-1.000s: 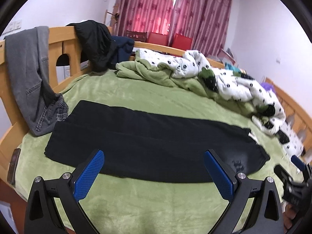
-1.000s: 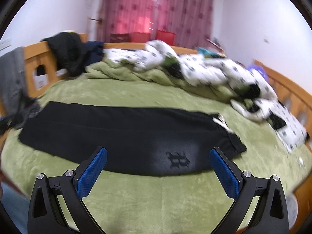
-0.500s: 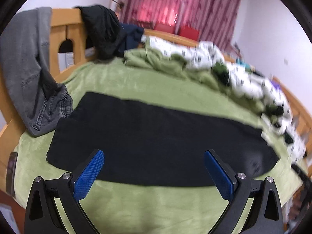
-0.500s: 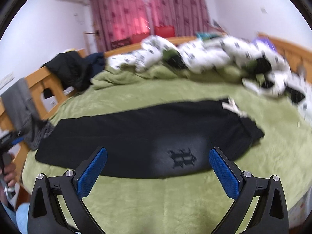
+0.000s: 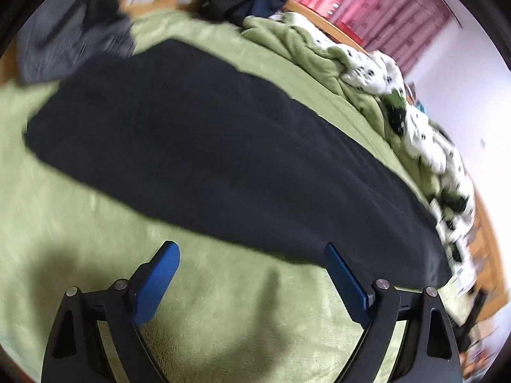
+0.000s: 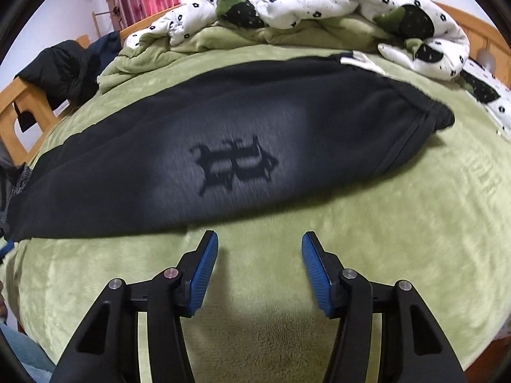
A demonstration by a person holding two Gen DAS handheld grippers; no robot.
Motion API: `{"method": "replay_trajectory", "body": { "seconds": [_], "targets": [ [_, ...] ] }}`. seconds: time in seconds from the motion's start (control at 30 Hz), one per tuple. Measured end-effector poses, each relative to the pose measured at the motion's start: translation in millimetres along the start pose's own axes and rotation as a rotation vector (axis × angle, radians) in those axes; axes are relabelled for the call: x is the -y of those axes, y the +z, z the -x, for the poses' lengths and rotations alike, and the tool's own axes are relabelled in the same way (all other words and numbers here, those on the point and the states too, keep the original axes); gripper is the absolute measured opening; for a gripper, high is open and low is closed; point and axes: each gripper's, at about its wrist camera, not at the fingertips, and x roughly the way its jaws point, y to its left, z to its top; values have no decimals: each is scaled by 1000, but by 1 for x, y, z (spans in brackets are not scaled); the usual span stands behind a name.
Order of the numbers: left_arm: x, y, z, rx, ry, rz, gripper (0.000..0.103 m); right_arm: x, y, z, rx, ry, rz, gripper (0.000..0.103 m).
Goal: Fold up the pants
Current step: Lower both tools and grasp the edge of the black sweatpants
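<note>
Black pants (image 5: 223,146) lie flat and lengthwise on the green blanket (image 5: 80,239), folded leg over leg. The right wrist view shows the waist end with a dark emblem (image 6: 233,166) and waistband (image 6: 412,127) at right. My left gripper (image 5: 252,255) is open and empty, low over the blanket just short of the pants' near edge. My right gripper (image 6: 260,242) is open, narrower than before, empty, just short of the near edge below the emblem.
A rumpled white spotted quilt (image 6: 319,3) and green blanket pile lie behind the pants. Grey jeans (image 5: 73,32) and dark clothes (image 6: 60,67) hang on the wooden bed frame (image 6: 28,105) at left. Red curtains hang behind.
Both grippers have dropped lower and closer to the pants' near edge. The left view tilted. The right gripper's jaws have narrowed.
</note>
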Motion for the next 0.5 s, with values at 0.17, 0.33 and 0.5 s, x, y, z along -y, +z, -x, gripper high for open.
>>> {"method": "replay_trajectory", "body": {
  "seconds": [0.17, 0.33, 0.5],
  "targets": [
    [-11, 2, -11, 31, -39, 56, 90, 11, 4, -9, 11, 79, -98, 61],
    [-10, 20, -30, 24, -3, 106, 65, 14, 22, -24, 12, 117, -181, 62],
    [-14, 40, -29, -10, 1, 215, 9, 9, 48, -25, 72, 113, -199, 15]
  ]
}}
